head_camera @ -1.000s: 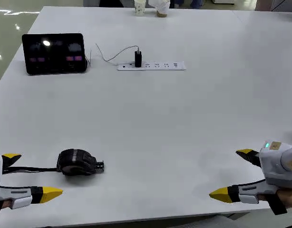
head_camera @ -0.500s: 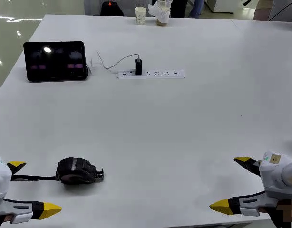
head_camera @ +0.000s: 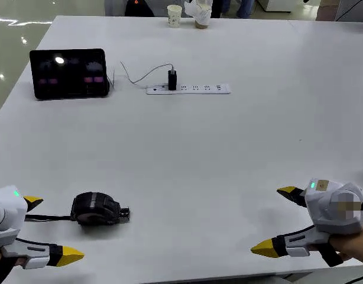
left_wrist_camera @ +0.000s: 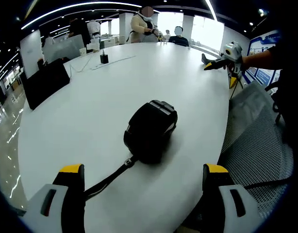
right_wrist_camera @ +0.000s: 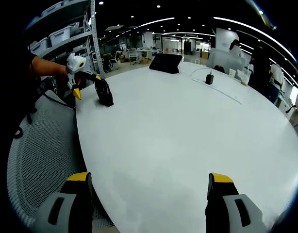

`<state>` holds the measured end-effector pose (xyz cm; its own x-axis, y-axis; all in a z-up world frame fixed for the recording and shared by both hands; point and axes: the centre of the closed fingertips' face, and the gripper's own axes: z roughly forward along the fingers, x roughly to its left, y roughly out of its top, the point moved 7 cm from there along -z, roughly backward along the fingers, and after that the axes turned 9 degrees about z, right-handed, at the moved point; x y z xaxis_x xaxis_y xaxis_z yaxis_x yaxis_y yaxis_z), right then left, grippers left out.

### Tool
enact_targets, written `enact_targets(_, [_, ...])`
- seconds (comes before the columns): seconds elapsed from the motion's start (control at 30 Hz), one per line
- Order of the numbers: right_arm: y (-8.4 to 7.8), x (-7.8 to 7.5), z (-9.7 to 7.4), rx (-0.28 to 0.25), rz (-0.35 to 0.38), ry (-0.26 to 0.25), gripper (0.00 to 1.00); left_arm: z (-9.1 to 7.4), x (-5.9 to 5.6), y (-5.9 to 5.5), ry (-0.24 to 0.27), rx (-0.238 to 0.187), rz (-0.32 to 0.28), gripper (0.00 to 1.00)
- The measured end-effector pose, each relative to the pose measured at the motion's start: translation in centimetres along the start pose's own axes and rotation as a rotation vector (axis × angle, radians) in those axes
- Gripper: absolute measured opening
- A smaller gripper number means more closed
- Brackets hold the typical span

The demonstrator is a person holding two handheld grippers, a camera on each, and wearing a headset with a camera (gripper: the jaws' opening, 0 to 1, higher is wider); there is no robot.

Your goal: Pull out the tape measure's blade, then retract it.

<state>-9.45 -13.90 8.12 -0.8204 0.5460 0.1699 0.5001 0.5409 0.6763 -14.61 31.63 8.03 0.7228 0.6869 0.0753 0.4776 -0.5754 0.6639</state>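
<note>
A black tape measure (head_camera: 96, 208) lies on the white table (head_camera: 187, 148) near the front left, its strap trailing left and its blade tip at the right end. My left gripper (head_camera: 54, 228) is open just left of it, yellow tips either side of the strap. In the left gripper view the tape measure (left_wrist_camera: 151, 130) sits a little ahead of the open jaws of the left gripper (left_wrist_camera: 141, 174). My right gripper (head_camera: 277, 219) is open at the front right, far from the case. The right gripper view shows the tape measure (right_wrist_camera: 104, 91) distant at left, beyond the right gripper (right_wrist_camera: 147, 182).
A dark tablet (head_camera: 68, 73) stands at the back left. A white power strip (head_camera: 188, 89) with a black plug and cable lies at the back middle. Paper cups (head_camera: 174, 16) stand at the far edge. The table's front edge runs just below both grippers.
The head camera shifted slightly. My left gripper has edged a little forward and right towards the tape measure; my right gripper moved slightly left. The tape measure lies as before.
</note>
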Motion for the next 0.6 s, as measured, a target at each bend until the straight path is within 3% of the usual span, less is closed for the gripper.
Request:
enact_targets(0.2, [0.8,0.7,0.9,-0.007,-0.019,0.014,0.99,0.5,0.3,0.6,-0.018,0.016,0.051,0.97])
enact_targets(0.37, [1.6,1.5,1.9,-0.005,-0.045,0.040,0.99,0.8,0.7,1.2,0.000,0.028,0.102,0.97])
enact_targets(0.6, [3.2,1.4,3.0,-0.040,-0.065,0.025,0.99,1.3,0.7,1.9,-0.033,0.044,0.144,0.93])
